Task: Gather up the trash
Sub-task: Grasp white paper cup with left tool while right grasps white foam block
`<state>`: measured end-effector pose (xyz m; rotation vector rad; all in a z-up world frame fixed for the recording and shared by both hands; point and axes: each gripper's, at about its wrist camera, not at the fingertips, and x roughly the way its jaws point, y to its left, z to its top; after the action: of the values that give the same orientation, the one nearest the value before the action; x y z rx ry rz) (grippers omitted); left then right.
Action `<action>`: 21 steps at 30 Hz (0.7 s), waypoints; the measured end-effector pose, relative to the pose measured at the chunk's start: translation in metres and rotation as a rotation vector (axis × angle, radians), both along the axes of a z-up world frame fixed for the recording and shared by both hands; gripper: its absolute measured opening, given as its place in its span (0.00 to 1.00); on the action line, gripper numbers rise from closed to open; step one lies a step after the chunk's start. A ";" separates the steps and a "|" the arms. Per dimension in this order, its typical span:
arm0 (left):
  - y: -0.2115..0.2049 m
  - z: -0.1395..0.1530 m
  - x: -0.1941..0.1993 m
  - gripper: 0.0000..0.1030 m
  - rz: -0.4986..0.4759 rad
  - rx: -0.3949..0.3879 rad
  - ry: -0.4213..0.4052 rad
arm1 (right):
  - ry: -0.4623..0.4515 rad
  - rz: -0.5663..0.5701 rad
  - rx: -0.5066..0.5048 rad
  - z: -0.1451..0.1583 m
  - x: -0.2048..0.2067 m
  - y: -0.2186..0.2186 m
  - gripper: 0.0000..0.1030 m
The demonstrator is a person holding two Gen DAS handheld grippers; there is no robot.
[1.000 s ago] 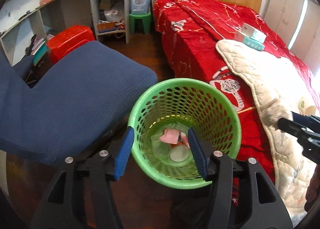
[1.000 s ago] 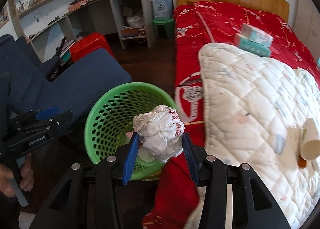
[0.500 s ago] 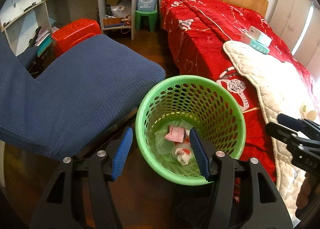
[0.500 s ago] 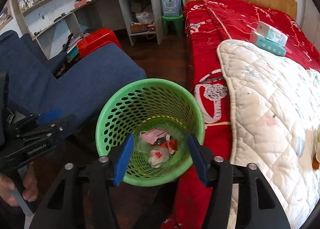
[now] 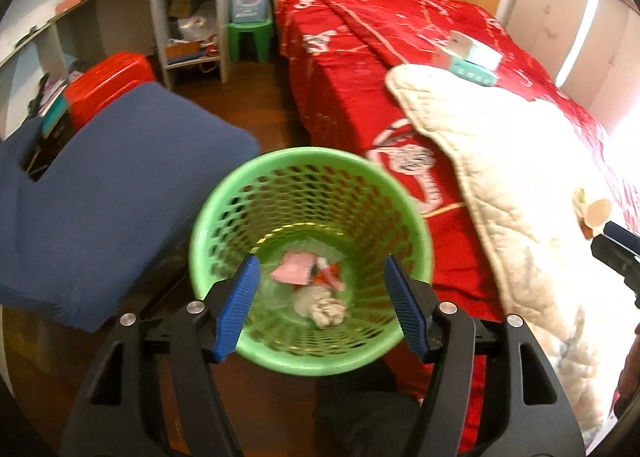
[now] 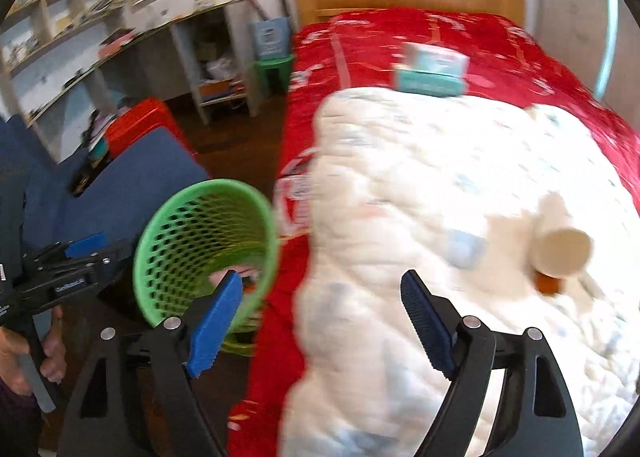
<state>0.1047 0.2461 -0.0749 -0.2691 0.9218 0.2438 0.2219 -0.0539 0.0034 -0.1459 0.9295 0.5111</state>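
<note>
A green mesh basket (image 5: 280, 165) stands on the floor beside the bed; it also shows in the right wrist view (image 6: 160, 225). Inside lie a crumpled white wrapper ball (image 5: 324, 303) and pink paper (image 5: 294, 267). My left gripper (image 5: 322, 301) is open over the basket's near rim. My right gripper (image 6: 320, 317) is open and empty above the white quilt (image 6: 420, 185), with the basket to its left. A paper cup (image 6: 564, 253) lies on its side on the quilt to the right, with a small brown item (image 6: 548, 283) beside it.
A red bedspread (image 5: 360, 57) covers the bed, with stacked tissue boxes (image 6: 434, 71) on it. A blue armchair (image 5: 100, 193) is left of the basket. A red crate (image 5: 108, 81), a green stool (image 5: 250, 37) and shelves stand at the back.
My right gripper opened and dropped the wrapper ball into the basket, then swung right over the quilt toward the paper cup. The left gripper stayed at the basket.
</note>
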 end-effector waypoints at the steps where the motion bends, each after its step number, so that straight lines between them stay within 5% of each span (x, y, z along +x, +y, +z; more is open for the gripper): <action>1: -0.006 0.001 0.003 0.62 -0.010 -0.001 -0.001 | -0.003 -0.025 -0.003 0.002 0.003 -0.015 0.78; 10: -0.069 0.015 0.044 0.63 -0.137 -0.024 -0.011 | -0.010 -0.249 -0.025 0.005 0.032 -0.136 0.80; 21: -0.151 0.041 0.108 0.67 -0.290 -0.043 -0.031 | 0.054 -0.470 -0.050 -0.019 0.092 -0.234 0.81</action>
<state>0.2130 0.0956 -0.0340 -0.1757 0.9239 -0.0472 0.3136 -0.2880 -0.0160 0.0435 0.9918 0.0567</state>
